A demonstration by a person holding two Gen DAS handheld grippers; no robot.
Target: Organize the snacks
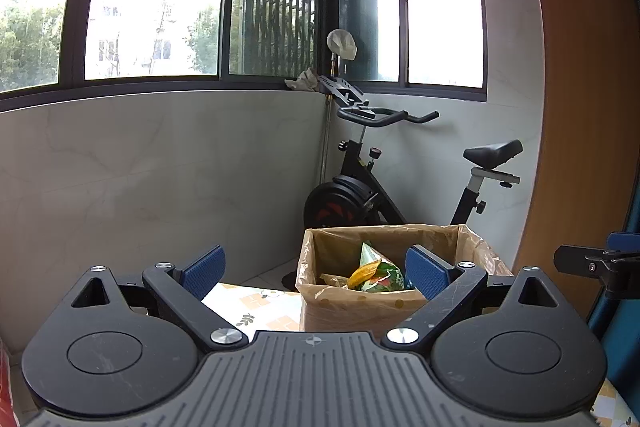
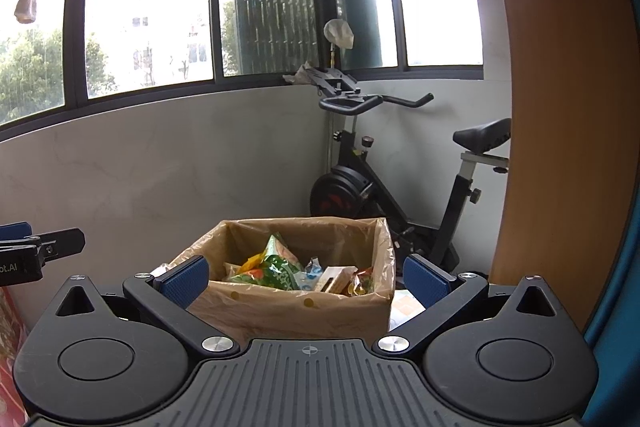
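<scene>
A cardboard box (image 1: 352,311) lined with clear plastic stands on a table with a patterned cloth (image 1: 256,301). Inside lie several snack packets, among them a green and orange bag (image 1: 378,269). My left gripper (image 1: 316,273) is open and holds nothing; the box is ahead, slightly right. In the right wrist view the same box (image 2: 288,307) sits straight ahead with the green bag (image 2: 280,265) and other small packets (image 2: 340,277) showing. My right gripper (image 2: 306,279) is open and holds nothing, its blue pads either side of the box's near wall.
A black exercise bike (image 1: 376,187) stands in the corner behind the box, under dark-framed windows with laundry hanging above. A wooden panel (image 1: 580,107) rises at the right. The other gripper shows at the right edge (image 1: 600,265) and at the left edge (image 2: 36,249).
</scene>
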